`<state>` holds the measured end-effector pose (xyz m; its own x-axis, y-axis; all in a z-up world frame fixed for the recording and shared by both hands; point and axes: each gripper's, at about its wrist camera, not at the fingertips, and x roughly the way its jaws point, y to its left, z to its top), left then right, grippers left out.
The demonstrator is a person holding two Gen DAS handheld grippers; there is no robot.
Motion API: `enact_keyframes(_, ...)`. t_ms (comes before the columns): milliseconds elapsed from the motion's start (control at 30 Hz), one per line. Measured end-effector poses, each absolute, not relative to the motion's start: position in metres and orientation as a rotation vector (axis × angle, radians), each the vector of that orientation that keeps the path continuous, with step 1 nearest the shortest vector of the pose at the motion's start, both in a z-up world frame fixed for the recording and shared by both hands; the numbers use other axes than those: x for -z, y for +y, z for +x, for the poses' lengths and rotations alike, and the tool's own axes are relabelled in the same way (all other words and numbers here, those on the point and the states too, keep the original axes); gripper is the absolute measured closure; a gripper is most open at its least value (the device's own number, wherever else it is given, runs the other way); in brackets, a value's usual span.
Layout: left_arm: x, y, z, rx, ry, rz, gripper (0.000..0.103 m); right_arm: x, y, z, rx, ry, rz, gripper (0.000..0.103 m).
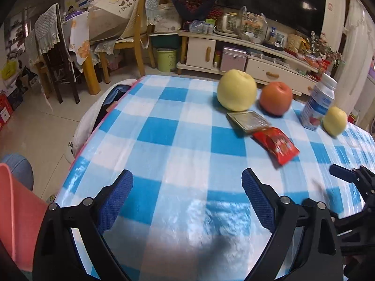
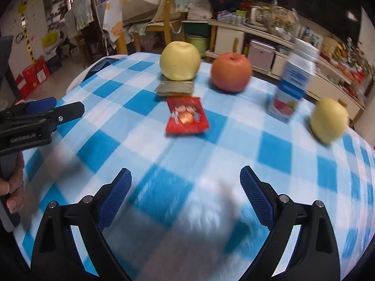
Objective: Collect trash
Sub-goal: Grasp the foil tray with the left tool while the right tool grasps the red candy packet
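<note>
On the blue-and-white checked tablecloth (image 1: 178, 145) (image 2: 234, 128) lie a red snack wrapper (image 1: 276, 145) (image 2: 186, 118) and, just behind it, a flat olive-gold packet (image 1: 248, 120) (image 2: 175, 87). A blue-and-white carton (image 1: 318, 103) (image 2: 293, 82) stands to the right. My left gripper (image 1: 187, 182) is open over the near left of the table, nothing between its fingers. My right gripper (image 2: 186, 182) is open too, short of the red wrapper. In the right wrist view the left gripper (image 2: 46, 110) shows from the side at the left edge.
A large yellow apple (image 1: 236, 90) (image 2: 180, 61), an orange-red apple (image 1: 276, 98) (image 2: 231, 72) and a small yellow apple (image 1: 335, 120) (image 2: 329, 119) sit among the trash. A pink bin edge (image 1: 16, 210) is at lower left. Chairs and a TV cabinet (image 1: 253, 56) stand beyond the table.
</note>
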<state>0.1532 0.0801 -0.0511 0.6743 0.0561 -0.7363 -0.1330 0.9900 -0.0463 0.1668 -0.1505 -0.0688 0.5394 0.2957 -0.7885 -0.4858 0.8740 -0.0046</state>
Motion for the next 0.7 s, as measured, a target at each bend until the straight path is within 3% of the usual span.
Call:
enact_keyframes(233,0.047,0.095,0.183,-0.131,0.807,-0.092,0.010,0.084,-0.127,0.221,-0.484,0.937,-0.224,0.009)
enact_keyframes(267,0.047,0.098,0.188,-0.122,0.814,-0.111,0.010,0.086,-0.127,0.225,-0.490,0.946,-0.214,0.012)
enact_keyframes(300,0.049,0.101,0.192,-0.113,0.821,-0.127,0.010,0.089,-0.128,0.229,-0.494,0.960,-0.206,0.024)
enact_keyframes(433,0.055,0.102,0.202,-0.103,0.847,-0.146,0.010,0.087,-0.125,0.236,-0.506,0.945,-0.231,0.051)
enact_keyframes(700,0.064,0.078,0.217,-0.047,0.875,-0.124,0.010,0.084,-0.143,0.226,-0.537,0.925,-0.221,0.057)
